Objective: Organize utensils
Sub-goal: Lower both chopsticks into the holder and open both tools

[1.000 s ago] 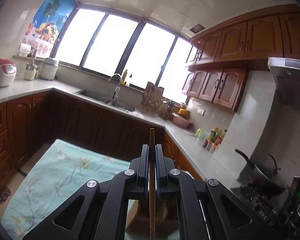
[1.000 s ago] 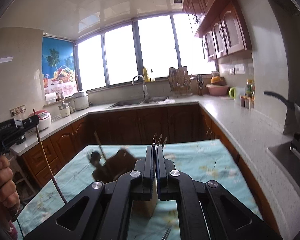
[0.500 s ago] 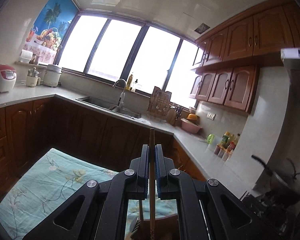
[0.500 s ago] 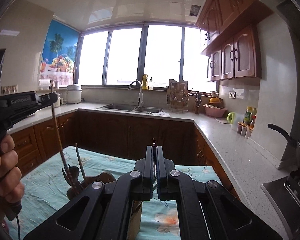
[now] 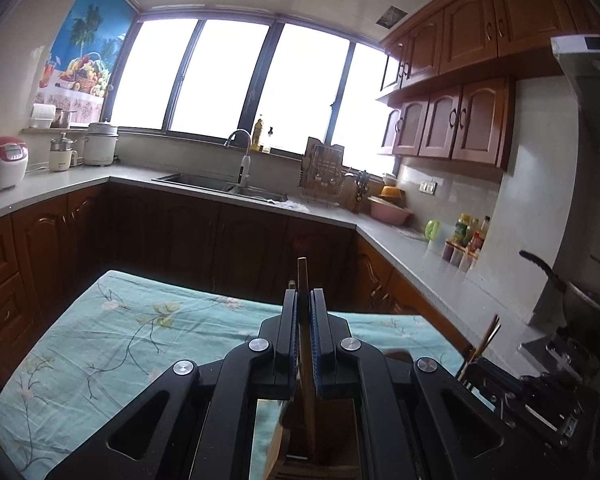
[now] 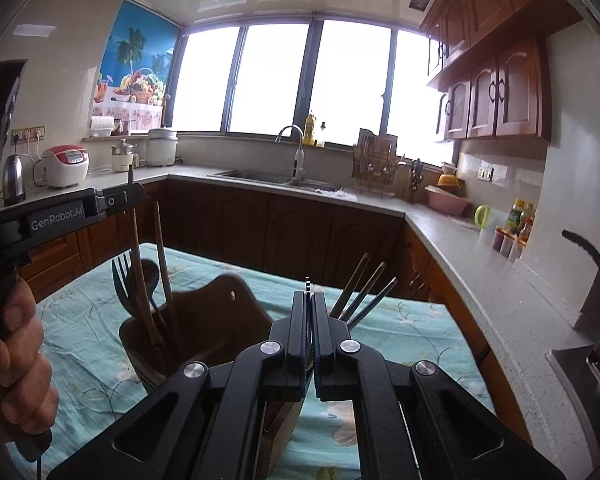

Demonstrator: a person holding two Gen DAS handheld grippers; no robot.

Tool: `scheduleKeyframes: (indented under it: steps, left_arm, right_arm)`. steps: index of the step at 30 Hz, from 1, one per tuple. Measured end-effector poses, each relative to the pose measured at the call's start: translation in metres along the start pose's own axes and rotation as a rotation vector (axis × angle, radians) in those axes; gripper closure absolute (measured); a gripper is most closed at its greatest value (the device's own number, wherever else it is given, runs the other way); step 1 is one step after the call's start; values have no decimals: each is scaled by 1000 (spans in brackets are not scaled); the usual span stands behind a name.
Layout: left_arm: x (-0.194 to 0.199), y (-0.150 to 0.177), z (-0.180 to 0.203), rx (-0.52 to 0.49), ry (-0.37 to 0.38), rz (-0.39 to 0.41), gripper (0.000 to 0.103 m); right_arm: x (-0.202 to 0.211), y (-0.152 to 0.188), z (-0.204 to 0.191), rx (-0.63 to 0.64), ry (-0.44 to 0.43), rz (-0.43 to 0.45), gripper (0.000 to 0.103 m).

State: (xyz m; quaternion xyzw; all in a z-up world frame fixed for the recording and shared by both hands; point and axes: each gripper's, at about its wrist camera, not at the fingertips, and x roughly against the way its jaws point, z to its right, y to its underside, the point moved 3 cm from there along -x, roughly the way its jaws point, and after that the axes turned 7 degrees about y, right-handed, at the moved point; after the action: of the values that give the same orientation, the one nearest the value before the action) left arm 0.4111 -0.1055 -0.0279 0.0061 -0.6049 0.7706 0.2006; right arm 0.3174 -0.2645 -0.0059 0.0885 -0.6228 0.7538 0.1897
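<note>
Two grippers are seen over the floral tablecloth (image 5: 112, 344), each pressed together on a slender utensil; the left gripper (image 5: 304, 322) is pinched on a wooden chopstick (image 5: 302, 276), whose long axis is held close to upright, a short top end being seen above the jaws and the longer shaft being followed downward between them toward a wooden holder (image 5: 332, 440) directly beneath; in the right wrist view the same left gripper (image 6: 134, 195) is seen from the side at the left, with the chopstick (image 6: 138, 264) running down from it into the dark rounded compartment of the wooden utensil holder (image 6: 228, 312), where a fork (image 6: 120, 280) and a dark spoon (image 6: 146, 276) already stand; whether the lower tip has reached the bottom cannot be told, since it is hidden inside the holder; the right gripper (image 6: 309, 324) is closed on a thin, dark-and-light banded utensil tip (image 6: 308, 283), of which little else is shown, and it is placed just over the nearer part of the holder, with three further chopstick ends (image 6: 364, 288) fanned out just beyond its jaws to the right; the coming move is judged to turn on the upright chopstick being kept in line with the opening below it; the left hand is judged the nearer to release, a plain letting-go being what seems called for there.
</note>
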Motion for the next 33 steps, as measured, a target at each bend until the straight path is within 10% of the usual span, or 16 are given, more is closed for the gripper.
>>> scheduleKeyframes:
  steps: [18, 24, 30, 33]
  left_arm:
    - [32, -16, -18, -35, 1, -44, 96]
    - [36, -16, -17, -30, -8, -44, 84]
    - [42, -20, -14, -34, -8, -43, 77]
    - [49, -20, -14, -32, -16, -33, 57]
  right_arm:
    - [-13, 13, 13, -103, -91, -77, 98]
    - [-8, 10, 19, -127, -91, -60, 73]
    - [-3, 9, 21, -139, -90, -52, 73]
    - [0, 8, 23, -146, -85, -45, 70]
